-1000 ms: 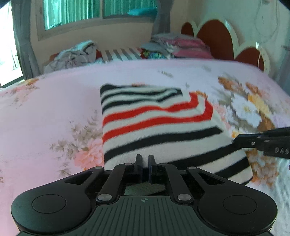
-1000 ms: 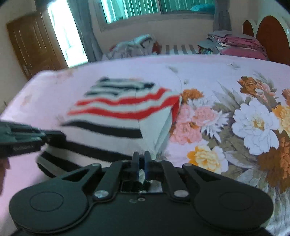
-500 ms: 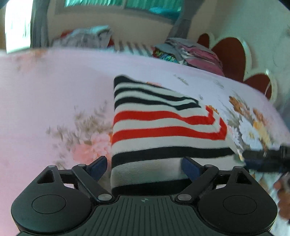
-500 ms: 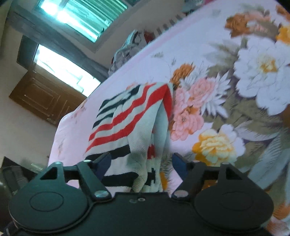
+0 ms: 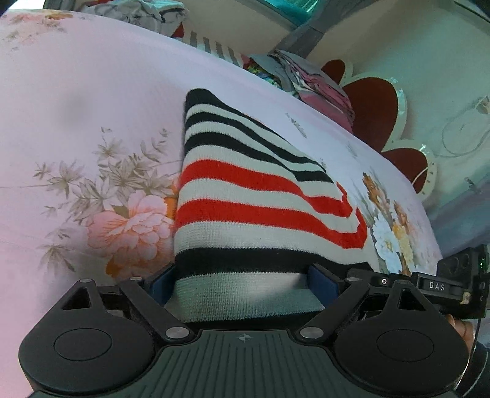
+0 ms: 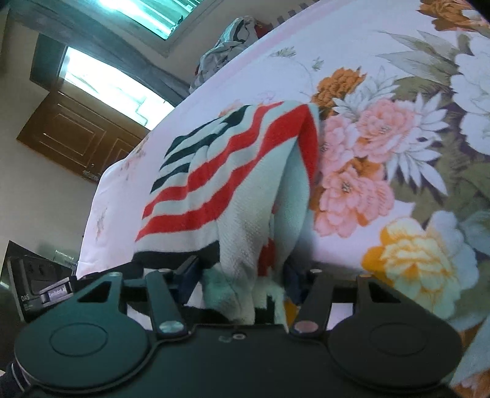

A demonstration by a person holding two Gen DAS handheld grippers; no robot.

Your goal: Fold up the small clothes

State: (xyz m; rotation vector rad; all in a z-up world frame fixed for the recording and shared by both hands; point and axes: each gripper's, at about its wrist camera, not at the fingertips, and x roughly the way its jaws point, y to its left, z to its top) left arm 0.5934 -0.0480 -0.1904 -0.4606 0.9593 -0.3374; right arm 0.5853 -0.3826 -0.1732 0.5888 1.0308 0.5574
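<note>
A folded knit garment [image 5: 245, 196] with black, red and white stripes lies on the floral bedsheet [image 5: 76, 122]. My left gripper [image 5: 242, 281] is open, its blue-padded fingers on either side of the garment's near edge. The right gripper's body [image 5: 444, 284] shows at the right of the left wrist view. In the right wrist view the garment [image 6: 232, 171] shows its open folded side. My right gripper [image 6: 242, 275] is open with the garment's near corner between its fingers.
A pile of loose clothes [image 5: 147, 12] and a stack of folded clothes [image 5: 306, 79] sit at the far edge of the bed by the red-and-white headboard [image 5: 376, 113]. A brown door [image 6: 76, 134] and bright window lie beyond the bed.
Both grippers were shut on the garment's near edge one second ago; both have opened and let it go. Both cameras have tilted and moved closer to the garment.
</note>
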